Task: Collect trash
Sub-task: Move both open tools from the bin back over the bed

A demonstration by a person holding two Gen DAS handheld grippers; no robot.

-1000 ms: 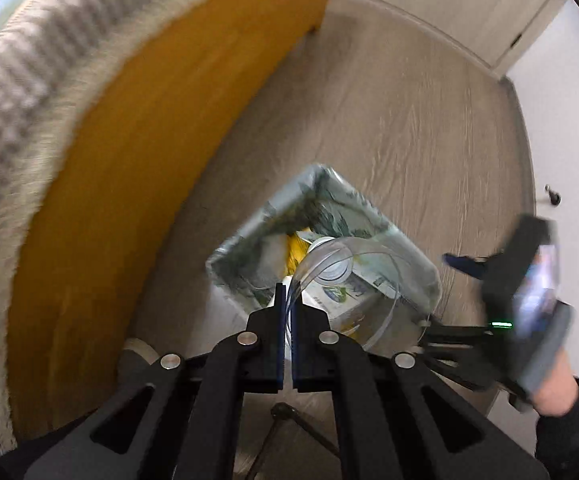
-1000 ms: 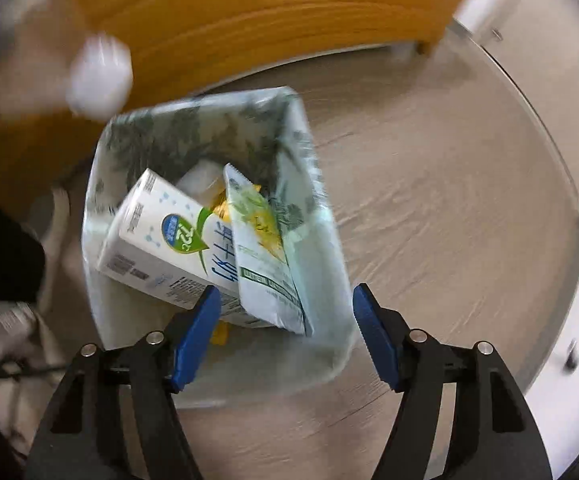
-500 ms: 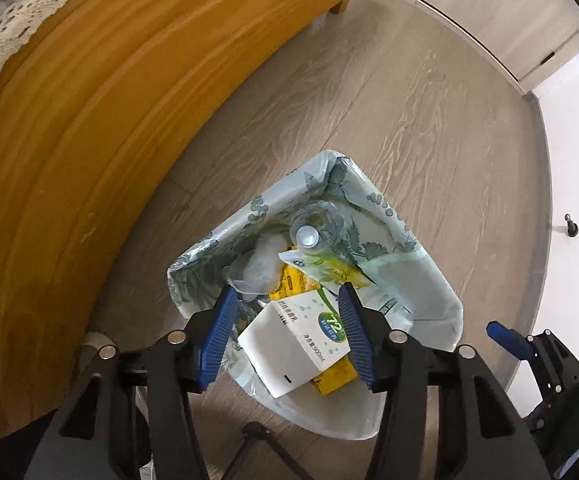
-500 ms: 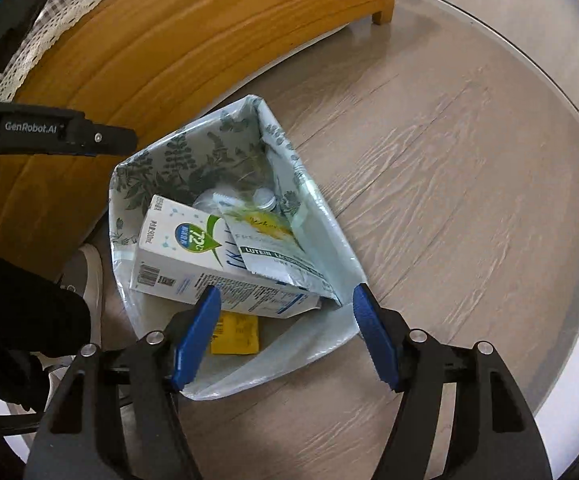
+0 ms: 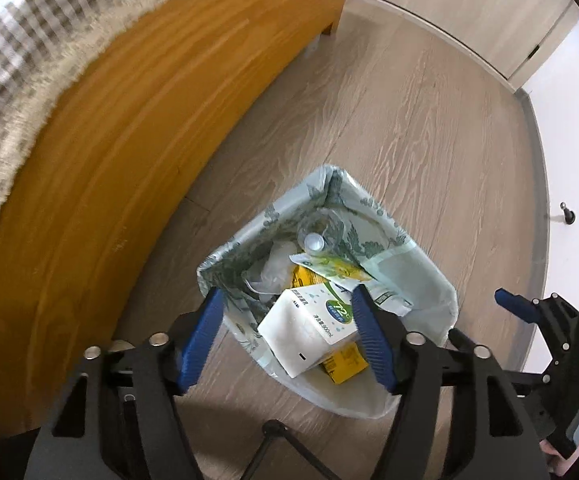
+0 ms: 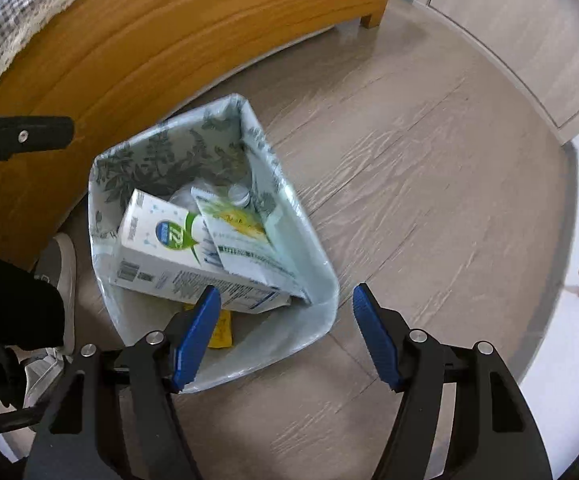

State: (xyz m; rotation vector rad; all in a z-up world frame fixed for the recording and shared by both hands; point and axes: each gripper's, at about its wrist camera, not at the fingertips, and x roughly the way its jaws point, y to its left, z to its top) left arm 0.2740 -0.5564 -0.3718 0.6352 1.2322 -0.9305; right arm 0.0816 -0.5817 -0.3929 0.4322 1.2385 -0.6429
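A bin lined with a leaf-print bag [image 5: 429, 280] [image 6: 317, 264] stands on the wood floor. In it lie a white milk carton [image 5: 309, 328] [image 6: 161, 252], a green-yellow pouch [image 5: 337, 270] [image 6: 241, 236], a clear plastic bottle [image 5: 315, 240] [image 6: 239, 194], a yellow box [image 5: 343, 364] and crumpled clear plastic [image 5: 273, 268]. My left gripper [image 5: 287, 334] is open and empty above the bin's near side. My right gripper [image 6: 285, 332] is open and empty above the bin's near rim; it also shows in the left wrist view [image 5: 517, 308].
A wooden bed frame [image 5: 109, 140] [image 6: 169, 40] with a checked cover [image 5: 17, 60] stands left of the bin. Cabinets [image 5: 469, 4] and a white wall with a doorstop [image 5: 567, 214] lie beyond. A person's shoe [image 6: 59, 268] is by the bin.
My left gripper opened and let go of the clear bottle, which now lies in the bin. Both grippers have lifted slightly away from the bin.
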